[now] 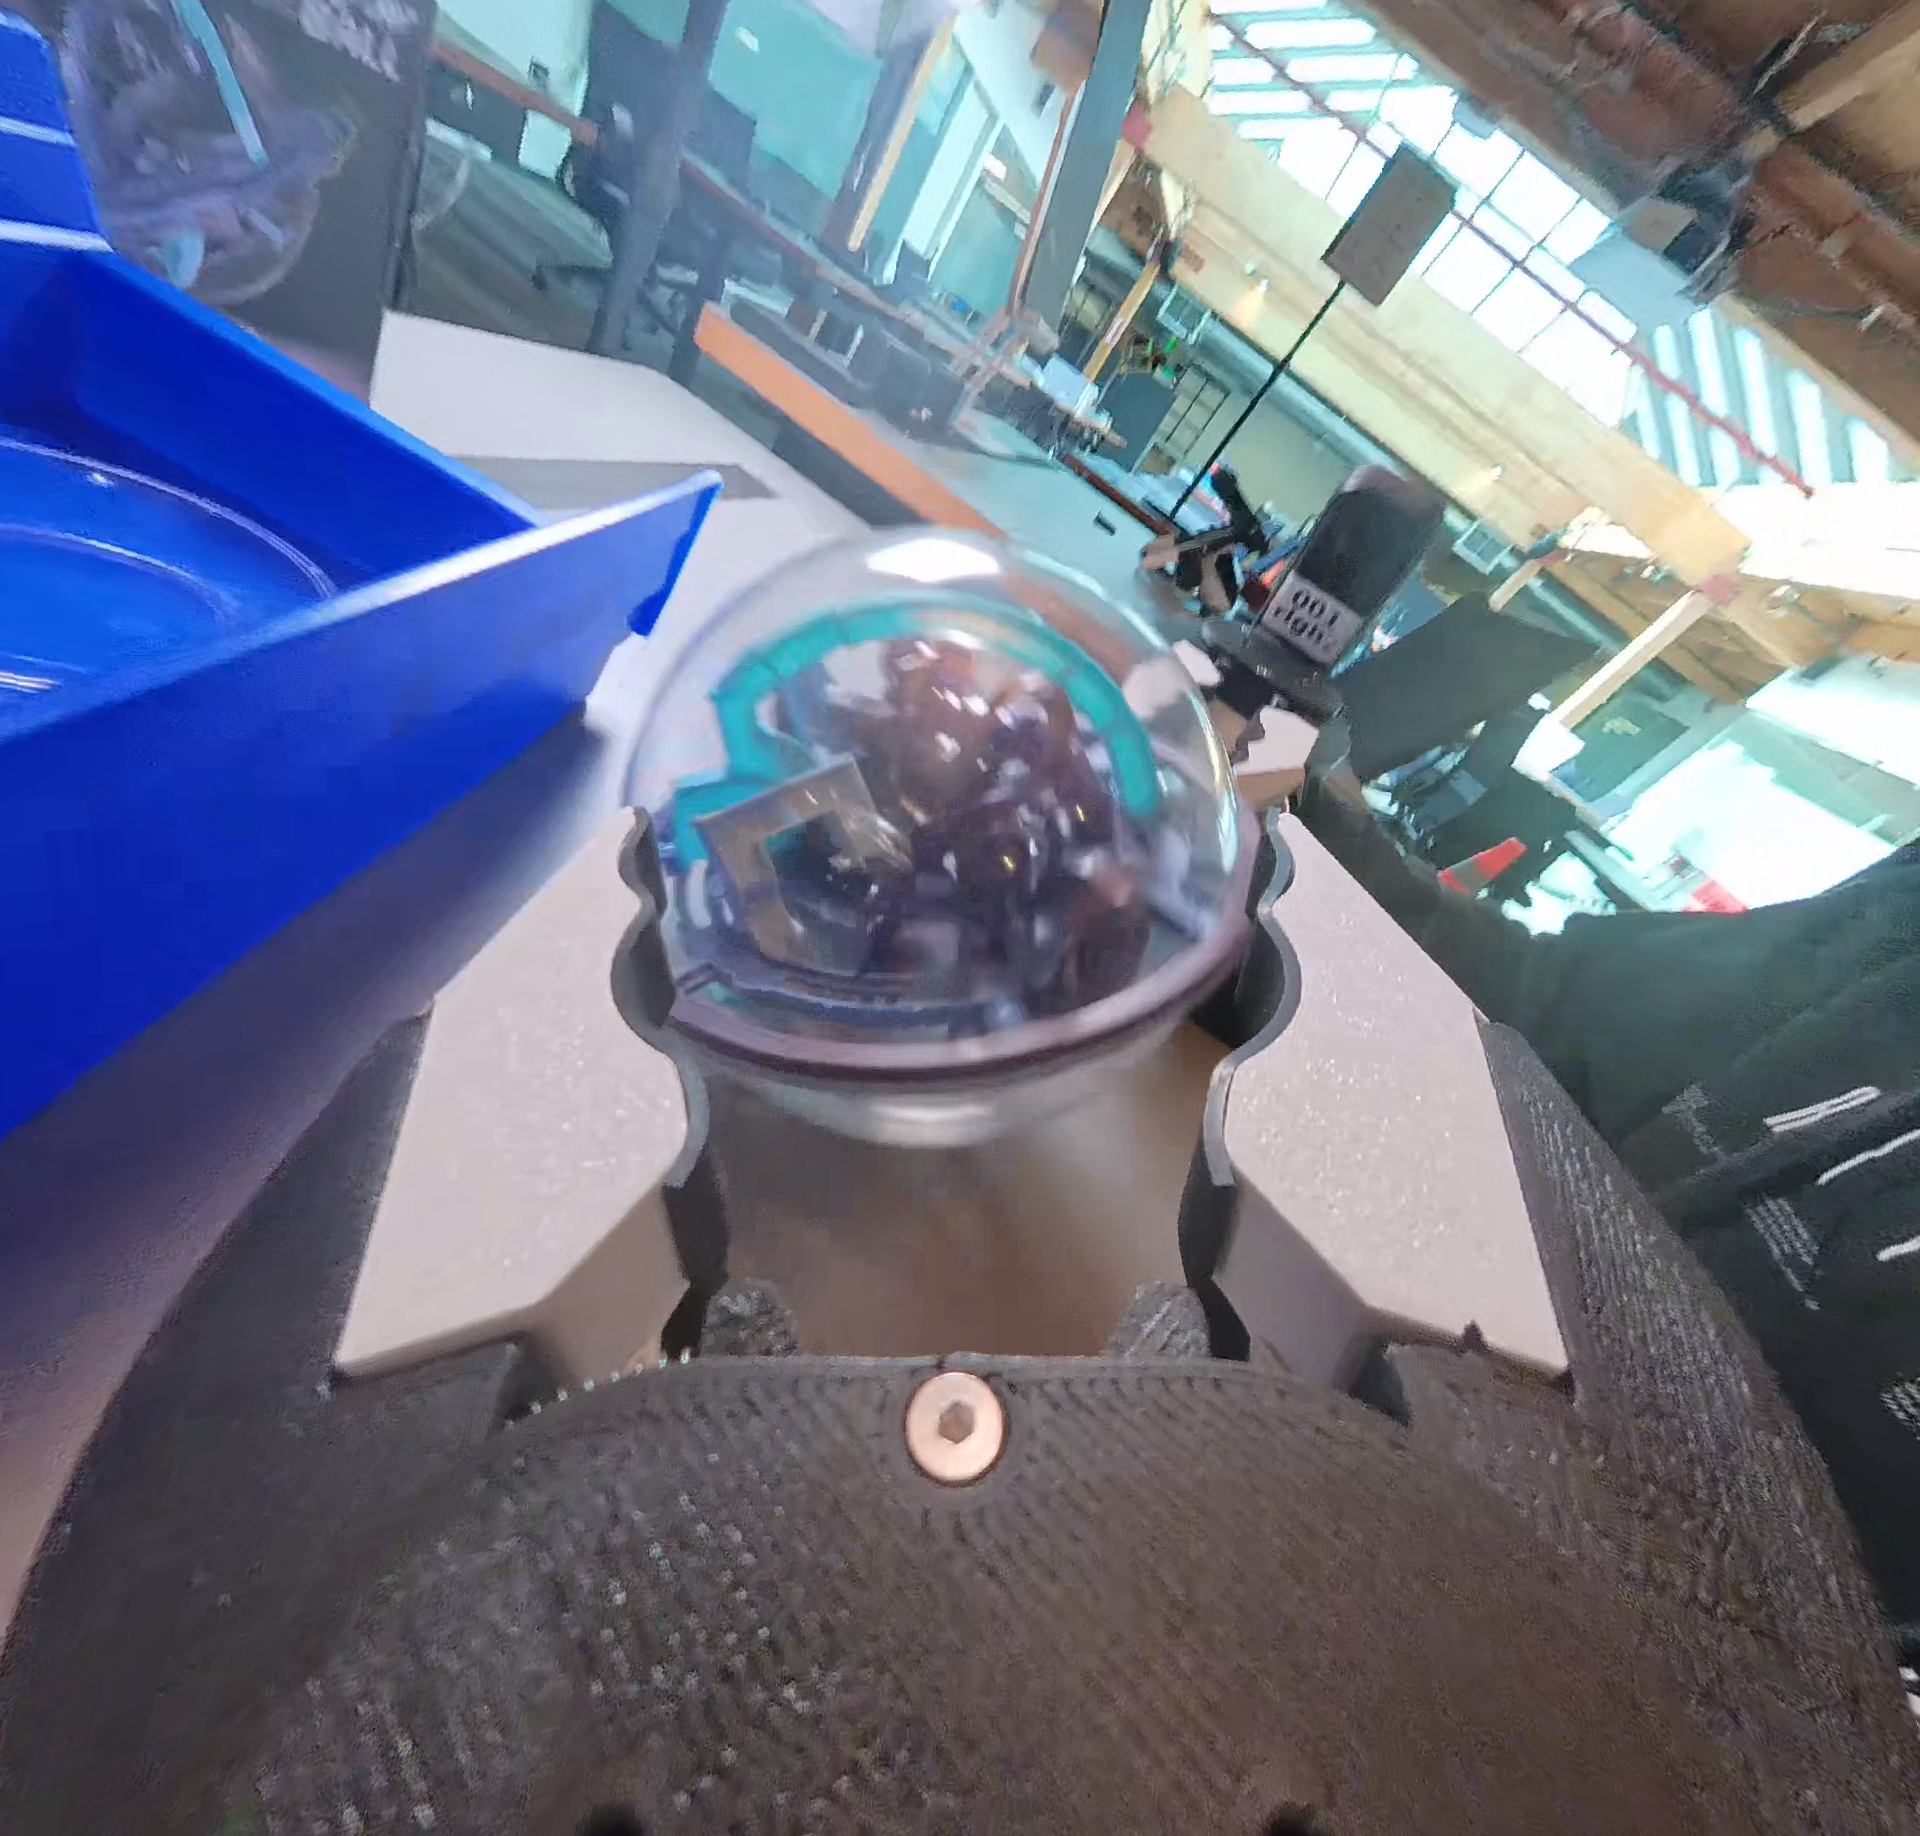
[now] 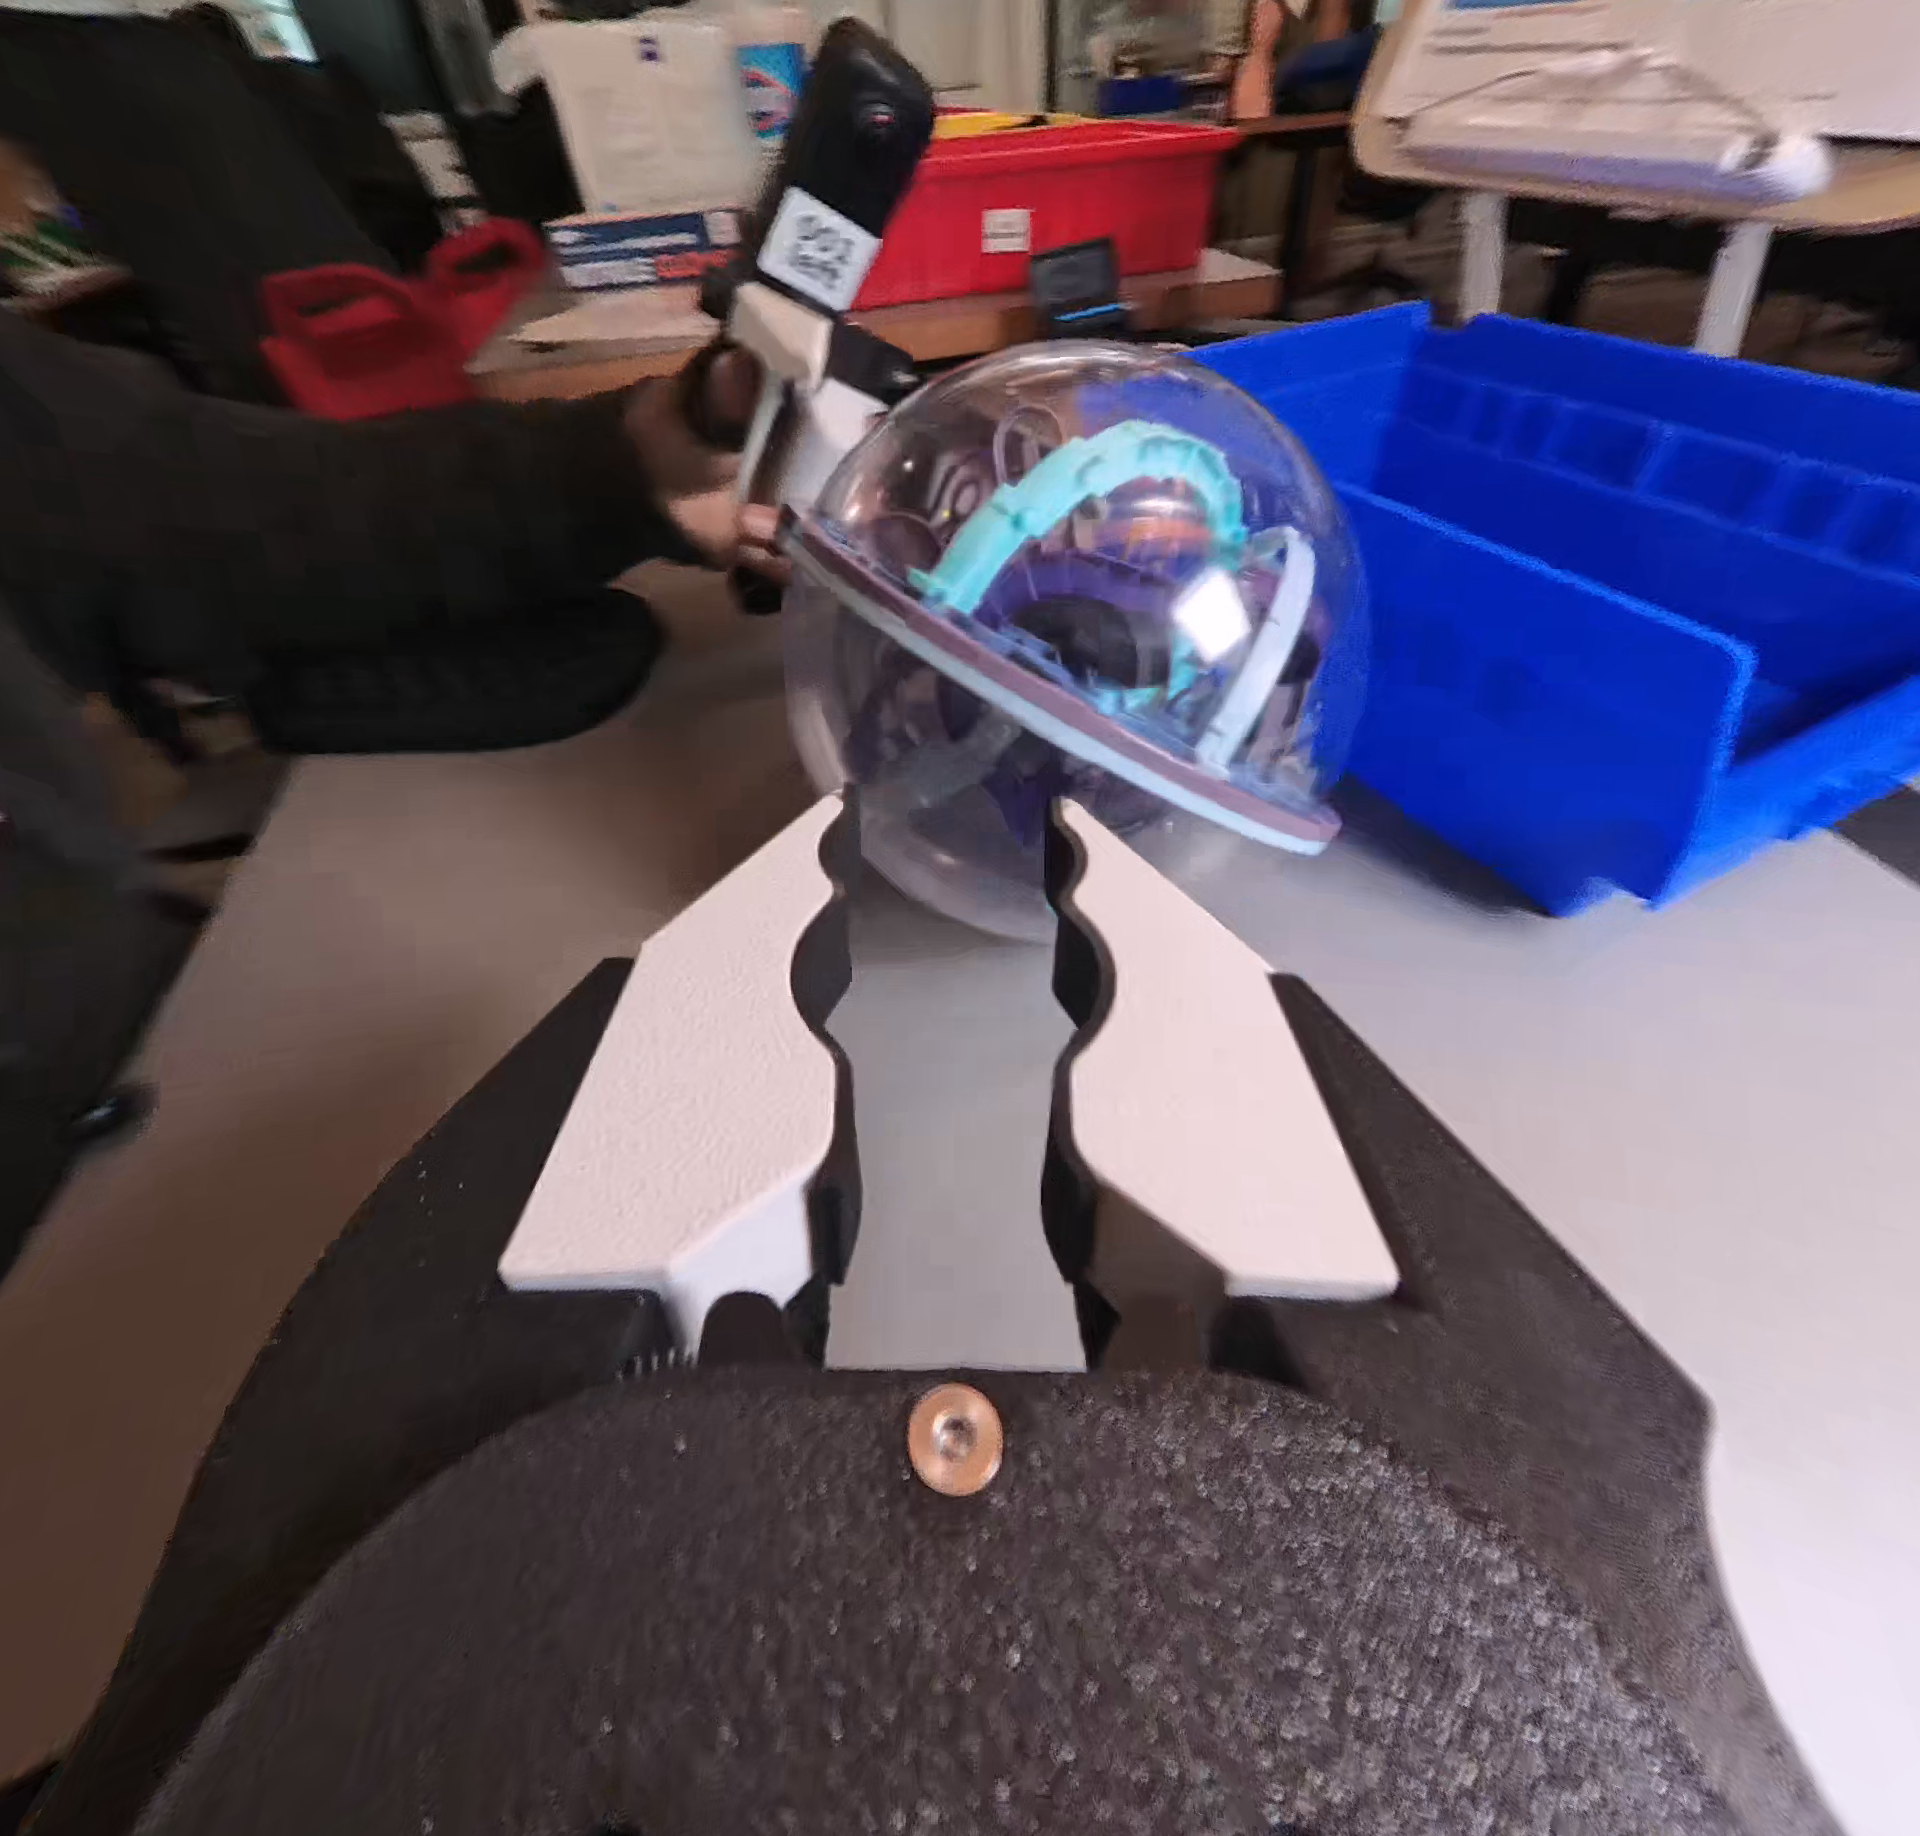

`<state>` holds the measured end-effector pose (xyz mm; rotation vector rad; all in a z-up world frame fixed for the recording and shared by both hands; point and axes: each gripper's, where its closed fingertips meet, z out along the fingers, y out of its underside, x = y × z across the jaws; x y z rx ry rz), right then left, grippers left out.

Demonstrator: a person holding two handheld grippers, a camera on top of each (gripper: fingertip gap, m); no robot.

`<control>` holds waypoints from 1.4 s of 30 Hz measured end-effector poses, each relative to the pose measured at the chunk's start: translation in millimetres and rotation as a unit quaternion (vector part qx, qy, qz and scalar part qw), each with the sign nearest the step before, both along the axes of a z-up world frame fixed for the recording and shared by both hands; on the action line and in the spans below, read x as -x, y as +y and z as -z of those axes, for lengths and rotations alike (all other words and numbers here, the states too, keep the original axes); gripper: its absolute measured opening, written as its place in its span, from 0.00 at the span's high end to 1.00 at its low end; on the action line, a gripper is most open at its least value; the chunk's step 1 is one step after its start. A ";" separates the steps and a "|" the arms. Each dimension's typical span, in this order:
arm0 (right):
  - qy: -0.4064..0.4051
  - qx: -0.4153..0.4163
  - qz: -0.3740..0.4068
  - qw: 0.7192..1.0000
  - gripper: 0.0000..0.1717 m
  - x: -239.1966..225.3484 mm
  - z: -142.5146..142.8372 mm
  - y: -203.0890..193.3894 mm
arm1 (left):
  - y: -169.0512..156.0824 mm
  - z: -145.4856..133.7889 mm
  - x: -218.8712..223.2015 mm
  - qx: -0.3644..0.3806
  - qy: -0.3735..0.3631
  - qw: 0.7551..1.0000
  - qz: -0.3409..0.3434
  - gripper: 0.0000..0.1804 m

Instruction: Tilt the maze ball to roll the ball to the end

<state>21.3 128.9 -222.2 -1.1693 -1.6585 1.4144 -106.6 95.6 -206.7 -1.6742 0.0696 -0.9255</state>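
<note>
The maze ball (image 1: 935, 830) is a clear sphere with teal and purple tracks and a purple rim around its middle. In the left wrist view it stands between the fingertips of my left gripper (image 1: 961, 836), whose jaws are spread wide on either side of it. I see a thin dark gap at the right pad (image 1: 1280, 851). In the right wrist view the maze ball (image 2: 1070, 623) rests tilted on the grey table (image 2: 1455, 1111). My right gripper (image 2: 951, 810) is open with nothing between its fingers, its tips just short of the ball's lower half. The small ball inside is too blurred to find.
A blue bin (image 2: 1610, 643) stands right beside the ball; it also shows in the left wrist view (image 1: 312, 643). A dark box (image 1: 260, 72) stands behind it. A red tub (image 2: 1039, 197) and other clutter lie on tables beyond. A person's dark sleeve (image 2: 312, 539) reaches in from the left.
</note>
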 end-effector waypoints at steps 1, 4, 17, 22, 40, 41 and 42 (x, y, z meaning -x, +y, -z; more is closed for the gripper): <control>0.003 0.006 -0.003 1.000 0.80 -4.4 -0.9 0.8 | -3.7 -3.1 6.7 -0.009 -0.005 1.000 -0.007 0.38; 0.021 0.052 0.032 0.998 0.69 -4.3 -9.7 21.2 | -15.0 7.5 10.0 0.011 0.026 1.000 -0.003 0.32; -0.140 0.147 -0.121 0.972 0.43 8.3 46.0 -57.6 | -45.4 18.5 -57.9 -0.001 0.049 0.987 0.154 0.25; -0.162 0.209 -0.114 0.958 0.36 10.0 43.0 -58.0 | -61.7 34.0 -59.0 0.025 0.105 0.978 0.179 0.25; -0.192 0.230 -0.087 0.950 0.20 22.9 37.6 -93.0 | -67.5 42.8 -81.9 0.102 0.001 0.984 0.143 0.12; -0.201 0.227 -0.084 0.949 0.21 20.1 40.8 -92.0 | -67.0 43.1 -81.1 0.094 0.019 0.986 0.134 0.12; -0.209 0.225 -0.086 0.948 0.22 16.7 42.8 -93.5 | -67.9 43.5 -82.5 0.089 0.033 0.987 0.129 0.12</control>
